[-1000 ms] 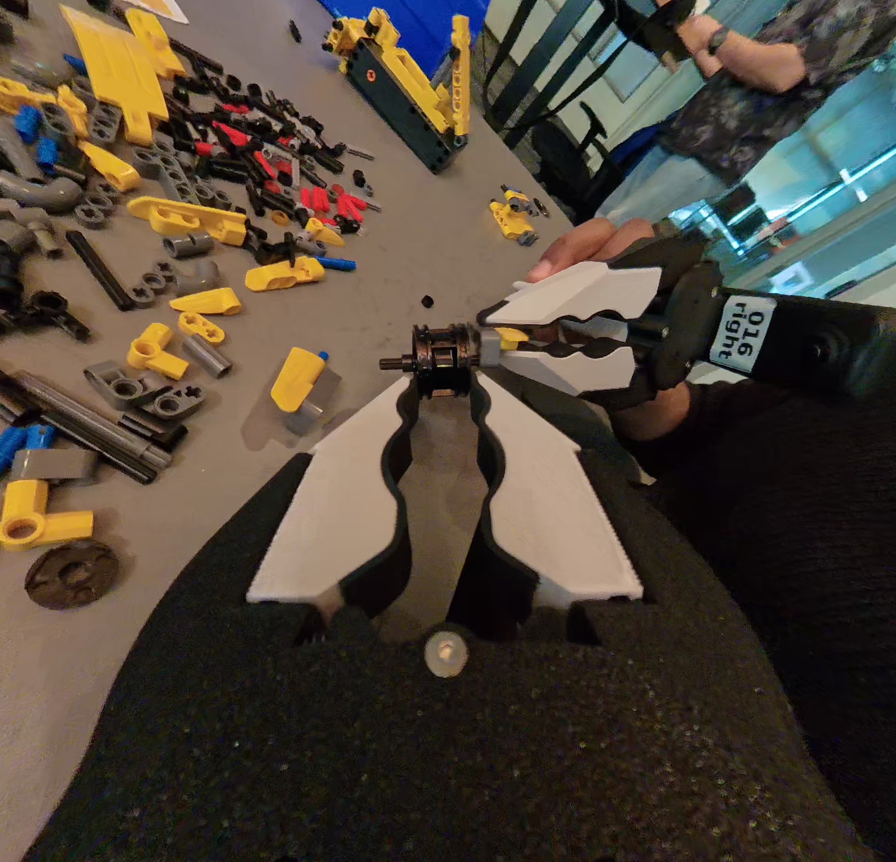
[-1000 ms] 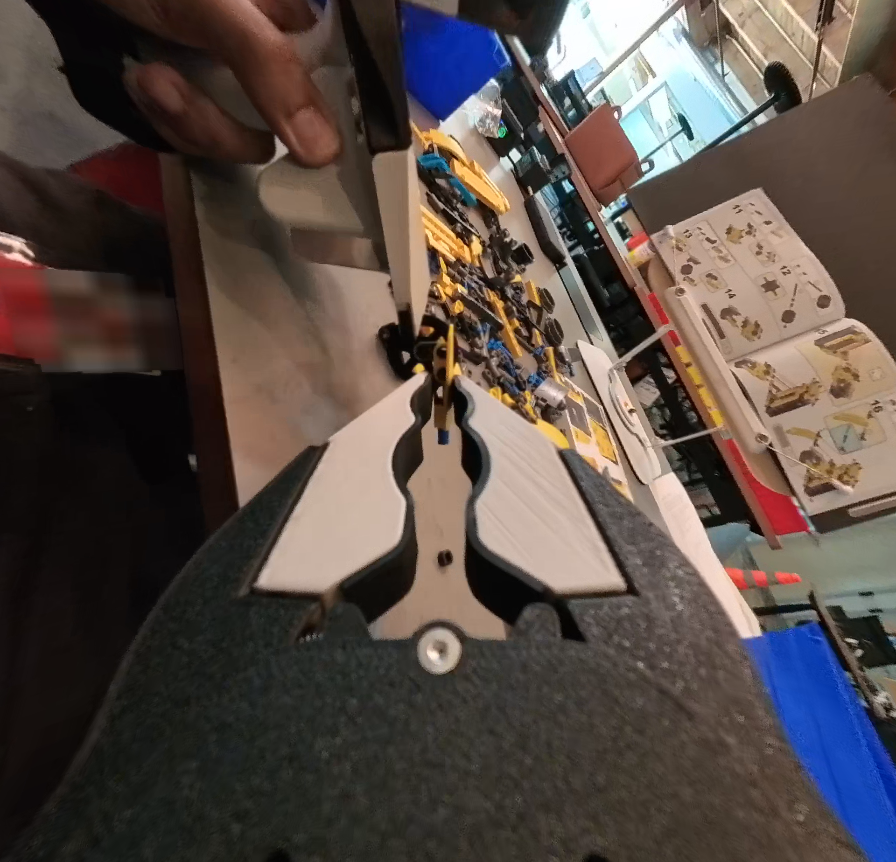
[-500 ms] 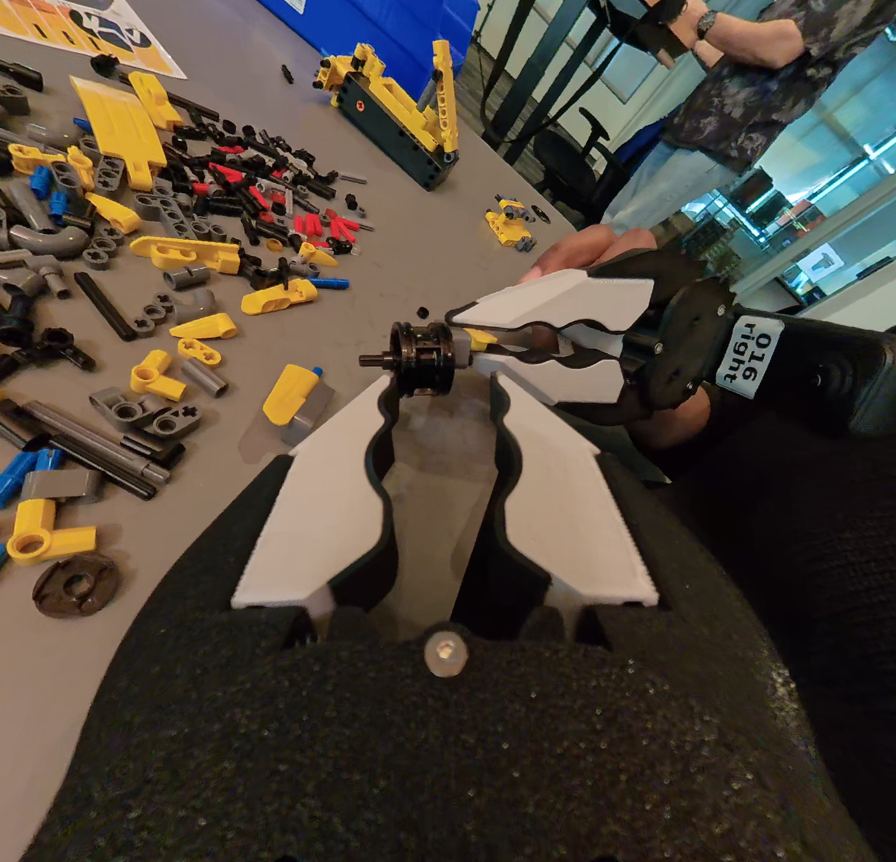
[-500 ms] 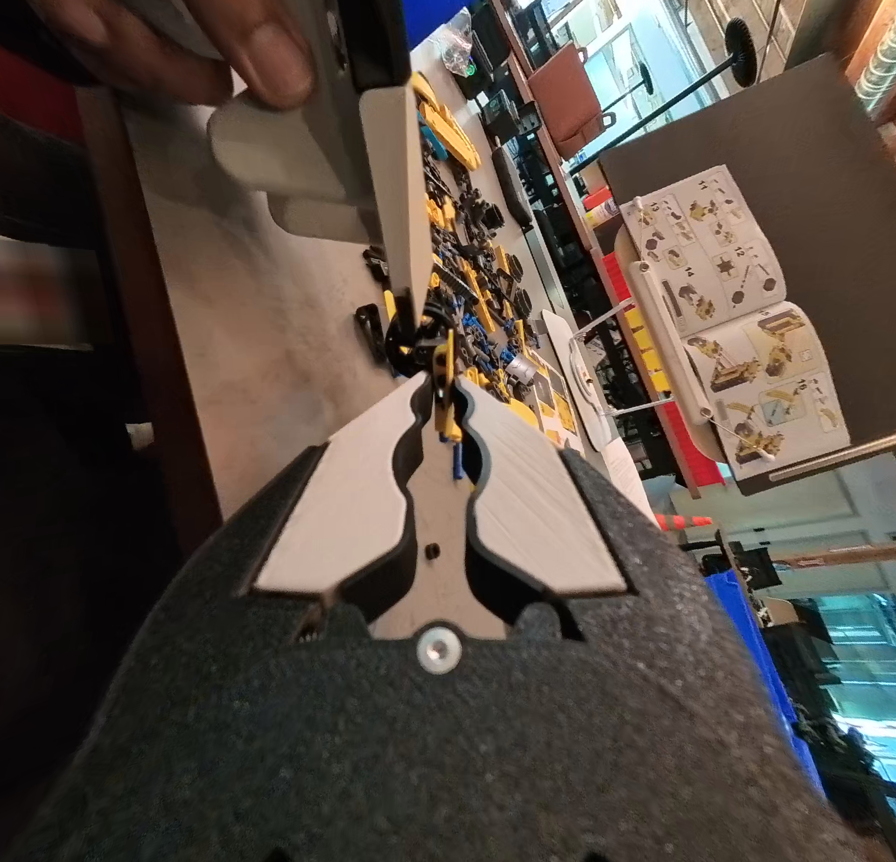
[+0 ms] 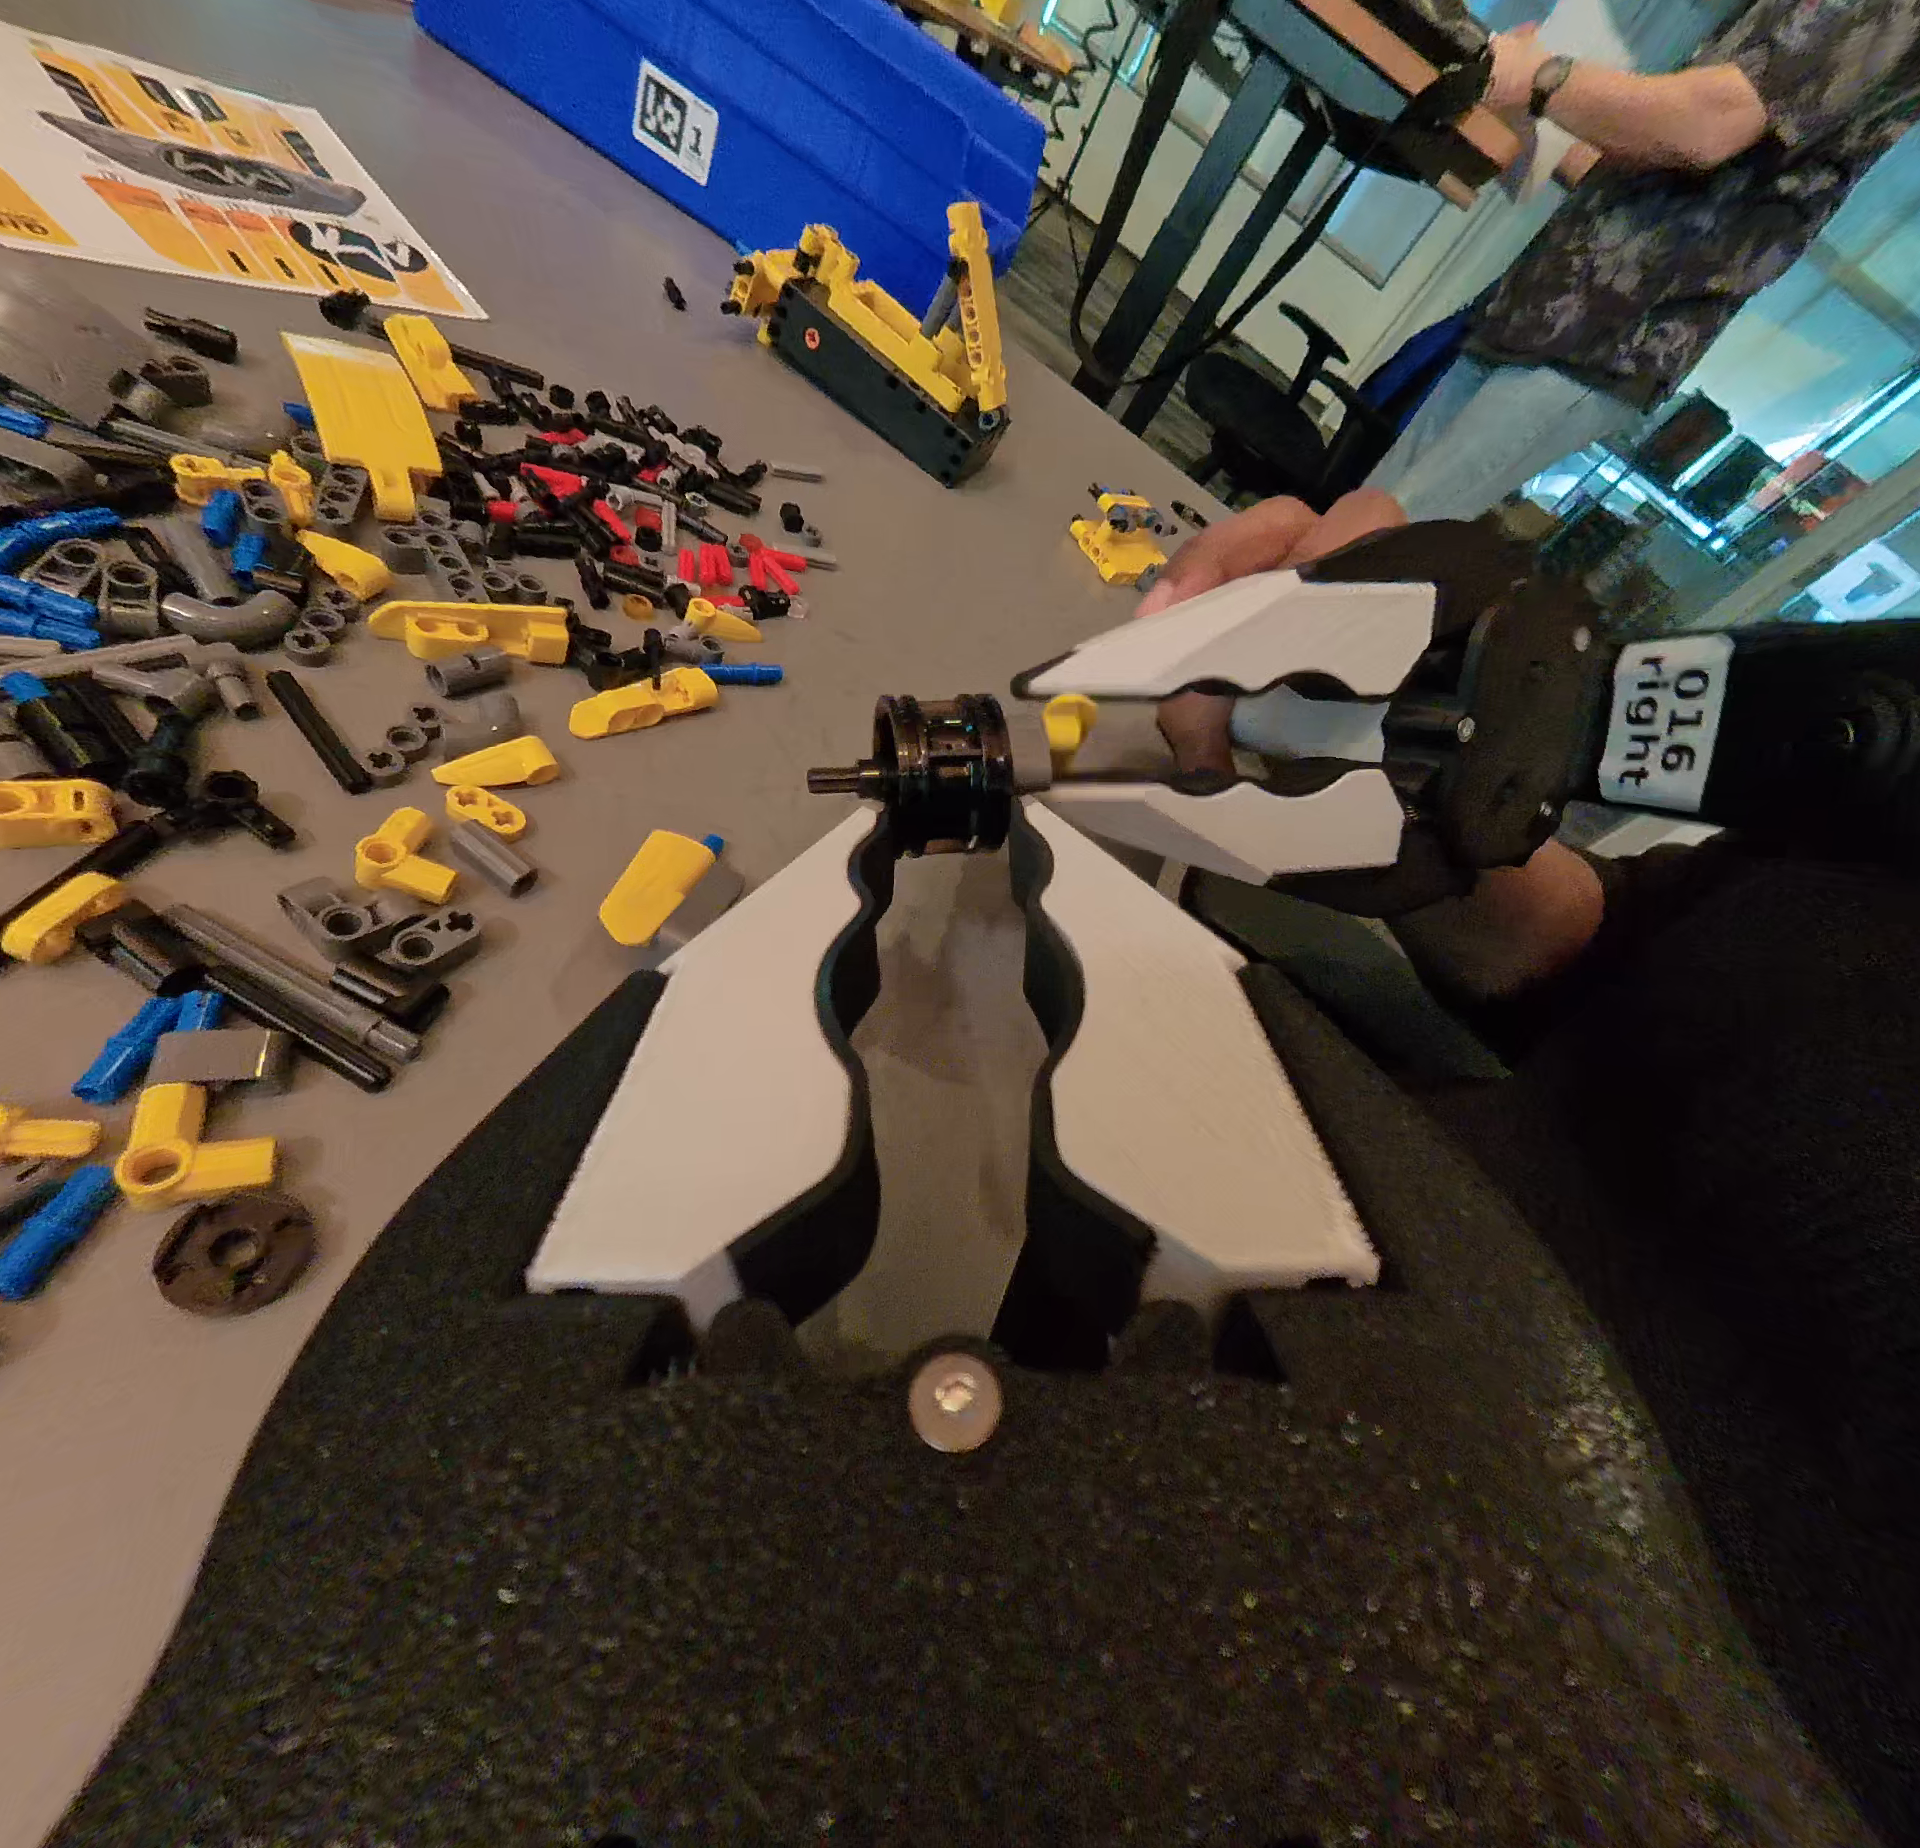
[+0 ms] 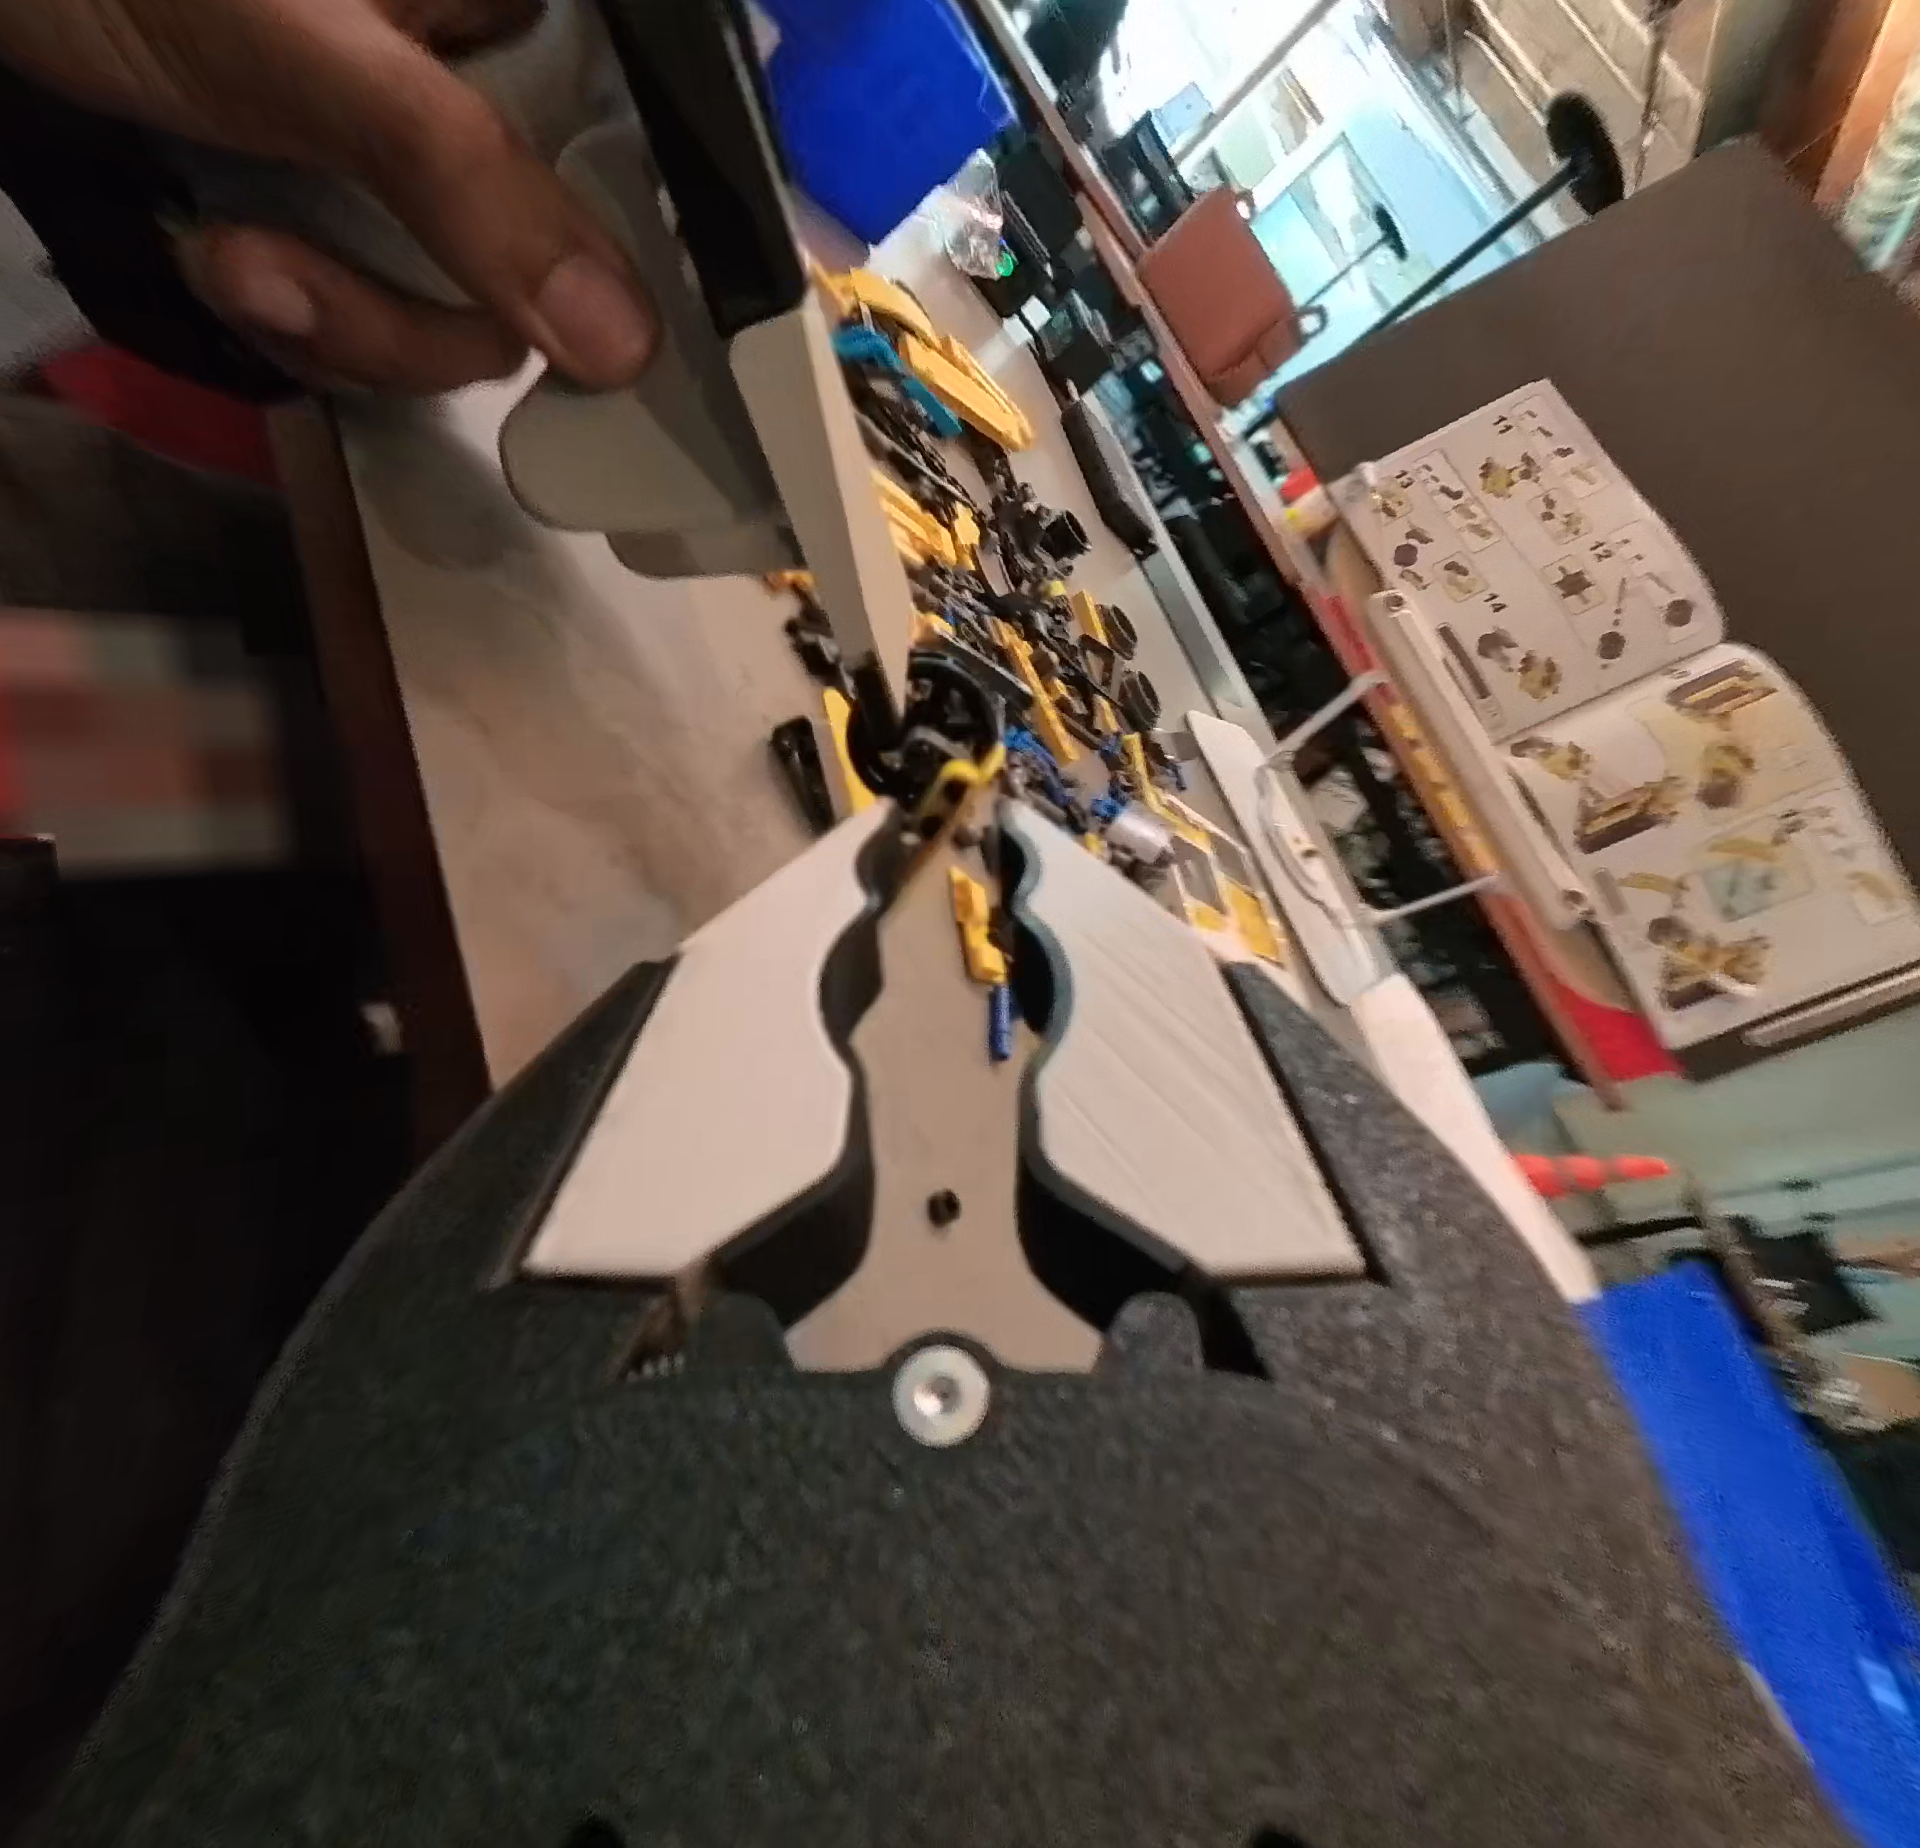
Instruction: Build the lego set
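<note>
My left gripper [image 5: 948,832] is shut on a black round drum-like part [image 5: 940,759] with a short axle sticking out to the left, held above the grey table [image 5: 582,240]. My right gripper [image 5: 1034,738] comes in from the right. Its jaws stand apart around a small yellow piece [image 5: 1070,720] that sits on the drum's grey end. In the right wrist view my right gripper [image 6: 948,827] is open. The yellow piece [image 6: 975,920], with a blue pin, lies loose between its fingers. The black part [image 6: 935,718] is just ahead, under the left gripper's finger [image 6: 831,510].
Many loose yellow, black, grey, red and blue building pieces [image 5: 312,603] cover the table's left. A yellow-and-black partial build [image 5: 883,364], a blue bin [image 5: 727,105] and a sticker sheet [image 5: 208,188] lie farther back. An open instruction booklet [image 6: 1610,707] stands right. A person [image 5: 1662,240] stands behind. The tips of both grippers are at nearly the same place.
The right gripper's jaws, shut on the yellow piece before, have spread apart. The left gripper still holds the black part, and both have shifted slightly.
</note>
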### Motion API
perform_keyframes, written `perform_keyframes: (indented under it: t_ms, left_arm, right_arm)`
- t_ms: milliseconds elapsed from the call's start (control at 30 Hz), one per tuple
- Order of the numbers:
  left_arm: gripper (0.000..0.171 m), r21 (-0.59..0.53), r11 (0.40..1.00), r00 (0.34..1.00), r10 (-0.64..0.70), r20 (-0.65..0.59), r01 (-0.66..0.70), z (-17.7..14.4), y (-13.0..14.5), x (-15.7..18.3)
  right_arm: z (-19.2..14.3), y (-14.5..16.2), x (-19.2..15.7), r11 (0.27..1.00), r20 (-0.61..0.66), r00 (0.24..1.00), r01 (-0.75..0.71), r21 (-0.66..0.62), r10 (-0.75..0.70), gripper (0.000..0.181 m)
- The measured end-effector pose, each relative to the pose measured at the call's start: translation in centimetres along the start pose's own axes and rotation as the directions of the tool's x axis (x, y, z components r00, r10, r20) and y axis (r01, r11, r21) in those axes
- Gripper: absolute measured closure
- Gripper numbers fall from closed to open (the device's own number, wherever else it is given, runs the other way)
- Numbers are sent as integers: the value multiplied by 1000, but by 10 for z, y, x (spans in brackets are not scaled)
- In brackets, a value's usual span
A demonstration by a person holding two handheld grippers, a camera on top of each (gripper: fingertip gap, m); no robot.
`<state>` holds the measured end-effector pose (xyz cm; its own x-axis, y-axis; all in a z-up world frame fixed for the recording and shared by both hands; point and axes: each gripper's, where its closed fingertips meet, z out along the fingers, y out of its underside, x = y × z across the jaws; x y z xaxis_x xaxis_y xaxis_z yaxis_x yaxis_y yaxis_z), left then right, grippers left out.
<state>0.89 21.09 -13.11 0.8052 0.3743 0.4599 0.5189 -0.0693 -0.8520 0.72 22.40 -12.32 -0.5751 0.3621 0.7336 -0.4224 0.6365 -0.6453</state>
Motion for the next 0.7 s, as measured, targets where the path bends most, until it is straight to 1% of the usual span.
perform_keyframes:
  t_ms: [33, 67, 167, 233, 300, 400, 467, 500, 567, 700]
  left_arm:
    - [151, 12, 1000, 1000, -5, -9, 5, -1, -2, 1]
    - [151, 23, 1000, 1000, -8, -21, 8, -2, -3, 2]
    - [151, 49, 999, 999, -8, -46, 10, -5, -7, 4]
    - [151, 39, 999, 999, -14, -52, 16, -4, -6, 4]
    - [151, 45, 999, 999, -15, -45, 17, -4, -7, 3]
    - [151, 45, 999, 999, -26, -46, 28, -4, -8, 2]
    - [151, 40, 999, 998, -29, -47, 31, -3, -7, 2]
    - [151, 41, 999, 998, -28, -49, 30, -3, -7, 3]
    - [151, 37, 999, 999, -24, -39, 26, -2, -6, 2]
    - [151, 41, 999, 999, -16, -36, 17, -3, -6, 2]
  right_arm:
    - [-2, -2, 1, 998, 25, 998, -55, 20, 54, 156]
    - [-4, -4, 3, 992, 52, 992, -118, 36, 116, 152]
    - [-13, -6, 14, 951, 119, 950, -298, 79, 287, 151]
    - [-16, -3, 18, 928, 152, 924, -365, 81, 350, 151]
    - [-16, 0, 16, 920, 177, 912, -387, 68, 371, 151]
    - [-13, -3, 8, 916, 204, 905, -395, 72, 374, 151]
    - [-10, -7, 6, 931, 183, 924, -356, 87, 336, 152]
    - [-8, -8, 6, 938, 169, 933, -336, 92, 318, 156]
    - [-4, -8, 3, 947, 166, 941, -310, 82, 293, 159]
    - [1, -8, 4, 943, 164, 936, -325, 69, 310, 161]
